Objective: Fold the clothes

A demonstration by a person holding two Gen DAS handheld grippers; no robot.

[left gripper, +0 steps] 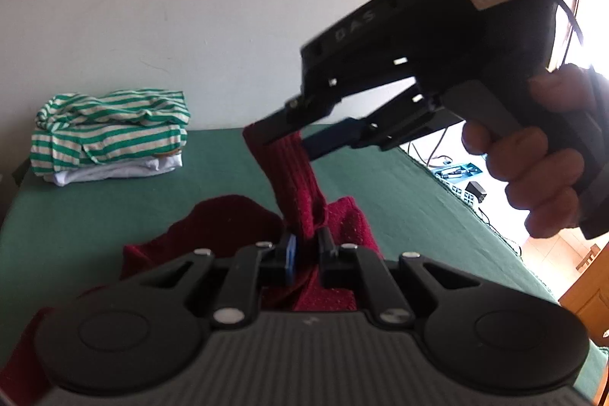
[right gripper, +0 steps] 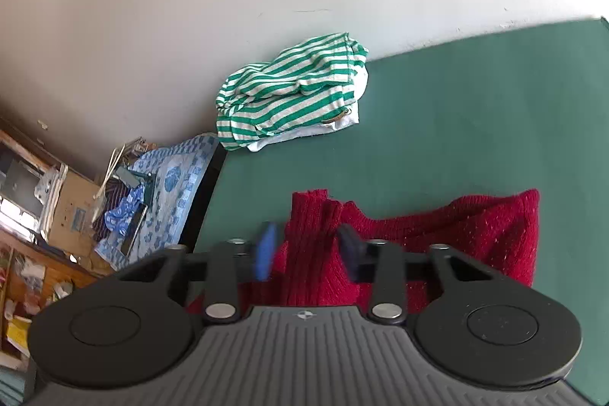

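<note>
Left gripper (left gripper: 306, 253): clamped on red sweater (left gripper: 228, 227) bunch.
Right gripper (left gripper: 293, 136): narrow around the raised cuff (pad contact unclear).
Axis: sleeve runs up from left to right gripper.

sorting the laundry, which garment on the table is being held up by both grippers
The red sweater: the left gripper and right gripper both have it, while the striped shirt and white one sit folded by the wall.

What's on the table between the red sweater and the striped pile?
Nothing: bare green cloth separates the red sweater from the striped pile. The right wrist view shows it best; the left wrist view agrees.
</note>
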